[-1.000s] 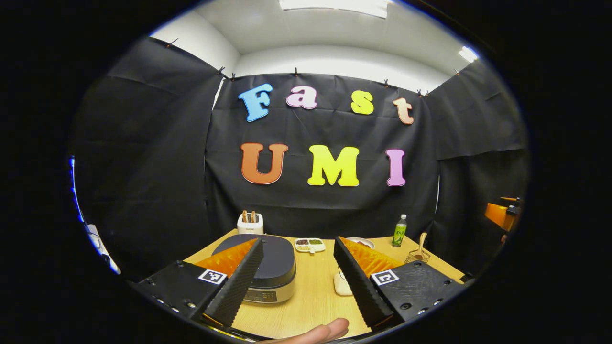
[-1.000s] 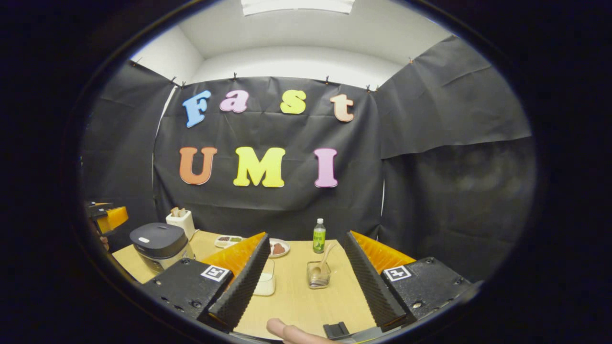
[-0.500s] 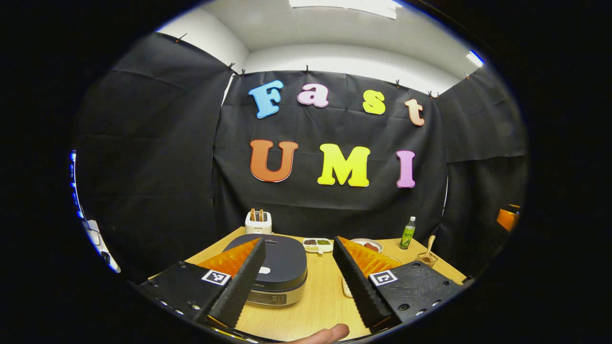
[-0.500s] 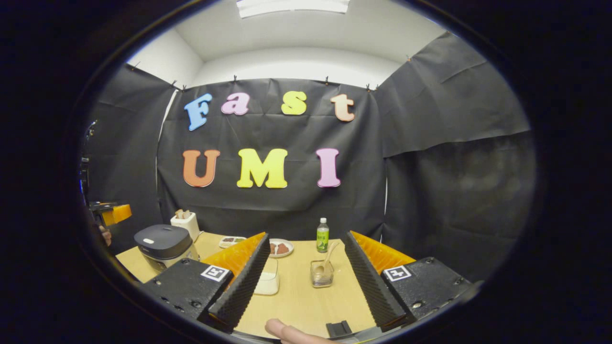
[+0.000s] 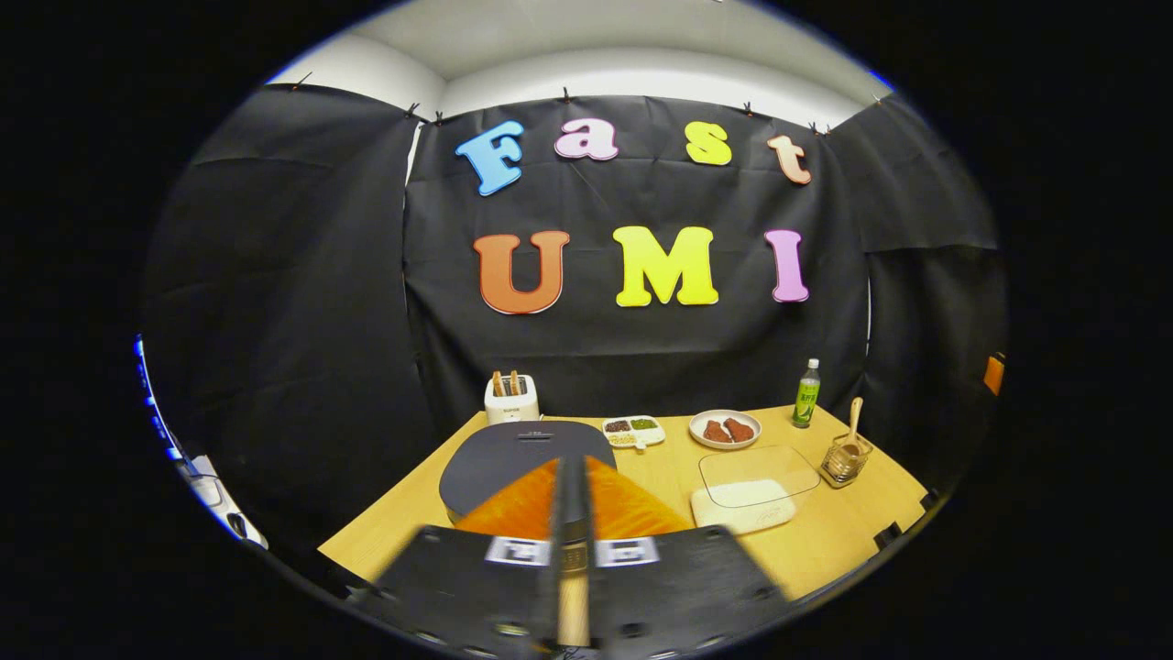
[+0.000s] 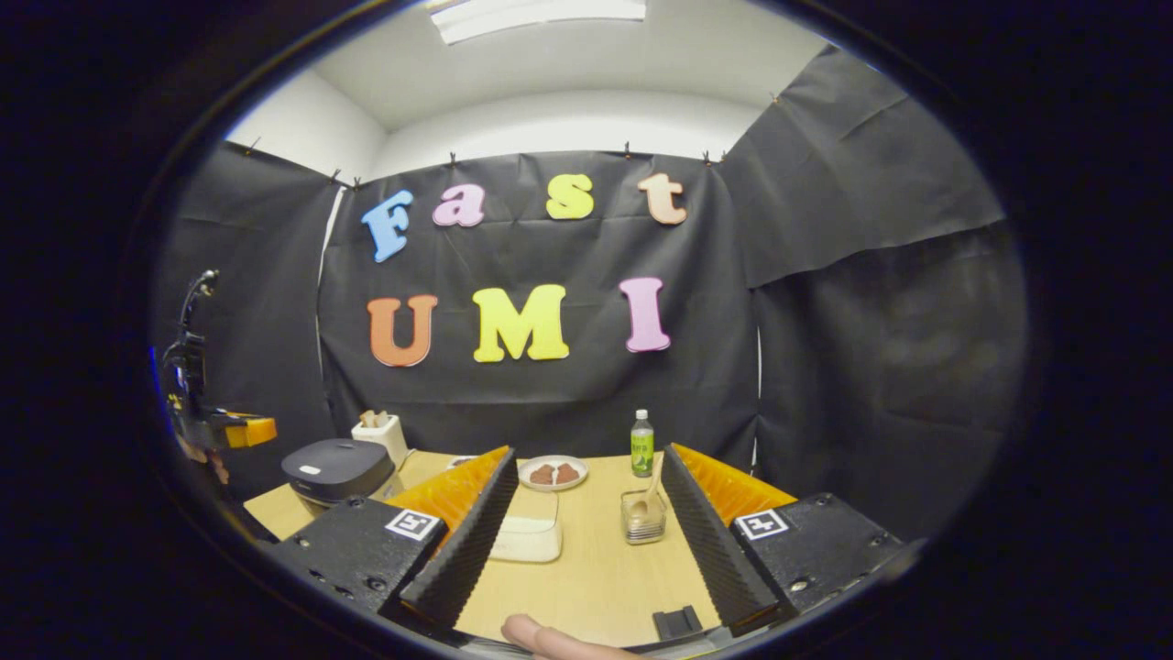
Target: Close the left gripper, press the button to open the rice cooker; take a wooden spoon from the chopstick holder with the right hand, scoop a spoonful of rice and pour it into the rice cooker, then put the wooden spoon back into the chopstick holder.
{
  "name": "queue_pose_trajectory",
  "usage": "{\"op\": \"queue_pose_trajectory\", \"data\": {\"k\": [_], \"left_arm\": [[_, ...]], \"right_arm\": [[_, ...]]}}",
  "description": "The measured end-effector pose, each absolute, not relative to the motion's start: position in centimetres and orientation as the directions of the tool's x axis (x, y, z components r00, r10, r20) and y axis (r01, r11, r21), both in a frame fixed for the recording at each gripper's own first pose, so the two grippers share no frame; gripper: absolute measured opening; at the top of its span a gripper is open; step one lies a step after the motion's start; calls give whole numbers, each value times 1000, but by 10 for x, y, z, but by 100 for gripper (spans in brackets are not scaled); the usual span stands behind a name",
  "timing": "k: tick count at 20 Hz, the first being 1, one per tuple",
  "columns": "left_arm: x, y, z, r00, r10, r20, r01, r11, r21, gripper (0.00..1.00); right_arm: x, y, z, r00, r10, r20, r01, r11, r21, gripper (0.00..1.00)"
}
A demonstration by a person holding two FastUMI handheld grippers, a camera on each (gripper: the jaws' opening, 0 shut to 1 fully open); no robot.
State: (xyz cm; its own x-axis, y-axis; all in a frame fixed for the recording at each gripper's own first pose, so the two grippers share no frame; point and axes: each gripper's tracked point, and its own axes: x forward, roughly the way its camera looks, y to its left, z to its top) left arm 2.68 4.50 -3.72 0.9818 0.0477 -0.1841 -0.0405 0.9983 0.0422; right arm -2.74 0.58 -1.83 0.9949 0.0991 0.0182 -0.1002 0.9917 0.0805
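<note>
In the left gripper view my left gripper (image 5: 573, 495) is shut with nothing in it, hovering in front of the dark-lidded rice cooker (image 5: 513, 458), whose lid is down. To the right lies a clear-lidded rice box (image 5: 753, 490), and beyond it the wire chopstick holder (image 5: 843, 461) with the wooden spoon (image 5: 853, 426) standing in it. In the right gripper view my right gripper (image 6: 586, 522) is open and empty above the table, with the holder and wooden spoon (image 6: 647, 509) just ahead between its fingers. The rice box (image 6: 527, 536) is left of centre and the rice cooker (image 6: 336, 467) far left.
On the wooden table (image 5: 825, 541) stand a white toaster (image 5: 510, 399), a small divided dish (image 5: 632, 429), a plate of brown food (image 5: 724, 429) and a green bottle (image 5: 806, 394). A fingertip (image 6: 541, 637) shows at the bottom of the right gripper view. Black cloth walls the table on three sides.
My left gripper has gone from open to shut and risen, looking down more on the table. The right gripper shifted slightly, so the holder now sits nearer its right finger.
</note>
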Motion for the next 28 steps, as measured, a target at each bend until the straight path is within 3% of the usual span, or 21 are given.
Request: {"op": "queue_pose_trajectory", "data": {"k": [1, 2, 6, 7, 14, 21, 28], "left_arm": [[38, 43, -47, 978, 43, -205, -38, 999, 30, 2], [42, 43, -51, 976, 46, -212, -41, 999, 26, 9], [61, 59, -73, 963, 78, -259, -70, 997, 39, 10], [65, 61, -84, 950, 92, -298, -85, 996, 37, 0], [104, 97, -141, 878, 120, -463, -158, 986, -44, 0], [100, 98, -161, 850, 99, -518, -118, 993, -3, 0], [102, 96, -157, 867, 92, -490, -120, 992, -25, 0]], "right_arm": [[-29, 6, -18, 994, 102, 24, -104, 991, 79, 100], [-30, 7, -19, 994, 105, 26, -107, 992, 74, 100], [-36, 11, -23, 991, 130, 28, -132, 989, 65, 100], [-36, 9, -24, 991, 129, 29, -131, 990, 61, 100], [-30, 8, -36, 991, 136, 16, -136, 989, 50, 100], [-19, 7, -55, 991, 126, -34, -123, 989, 78, 100], [-20, 5, -57, 991, 122, -52, -119, 991, 56, 100]]}}
